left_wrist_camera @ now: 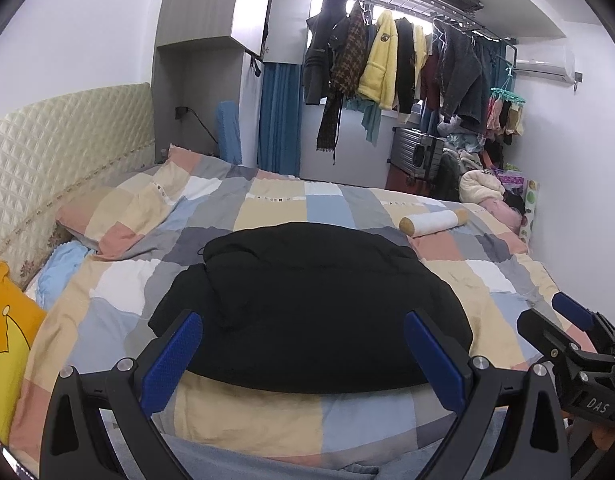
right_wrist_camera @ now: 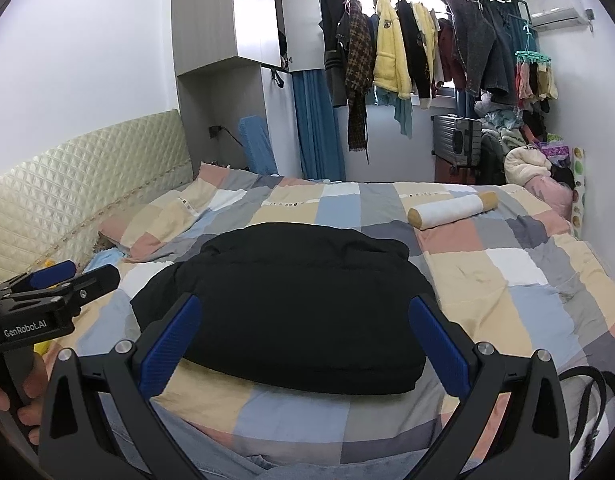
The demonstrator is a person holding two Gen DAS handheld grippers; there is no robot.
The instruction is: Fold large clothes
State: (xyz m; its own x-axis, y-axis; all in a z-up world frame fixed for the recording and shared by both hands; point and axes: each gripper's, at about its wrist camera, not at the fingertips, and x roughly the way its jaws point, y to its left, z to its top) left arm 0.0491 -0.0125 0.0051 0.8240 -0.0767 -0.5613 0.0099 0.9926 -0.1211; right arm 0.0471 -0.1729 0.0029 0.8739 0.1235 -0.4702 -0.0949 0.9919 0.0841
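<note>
A black padded jacket (left_wrist_camera: 307, 308) lies folded into a compact bundle on the patchwork bed cover (left_wrist_camera: 267, 204); it also shows in the right wrist view (right_wrist_camera: 291, 308). My left gripper (left_wrist_camera: 303, 356) is open and empty, held above the bundle's near edge, fingers apart on either side. My right gripper (right_wrist_camera: 307, 352) is also open and empty, held just before the bundle's near edge. Each gripper shows at the edge of the other's view: the right one (left_wrist_camera: 563, 320), the left one (right_wrist_camera: 63, 280).
A rolled white bolster (left_wrist_camera: 433, 222) lies on the bed's far right. Pillows (left_wrist_camera: 119, 216) and a yellow cushion (left_wrist_camera: 7, 340) sit at the left by the quilted headboard (left_wrist_camera: 59, 148). Hanging clothes (left_wrist_camera: 387, 60), a suitcase (left_wrist_camera: 415, 152) and heaped laundry stand beyond the bed.
</note>
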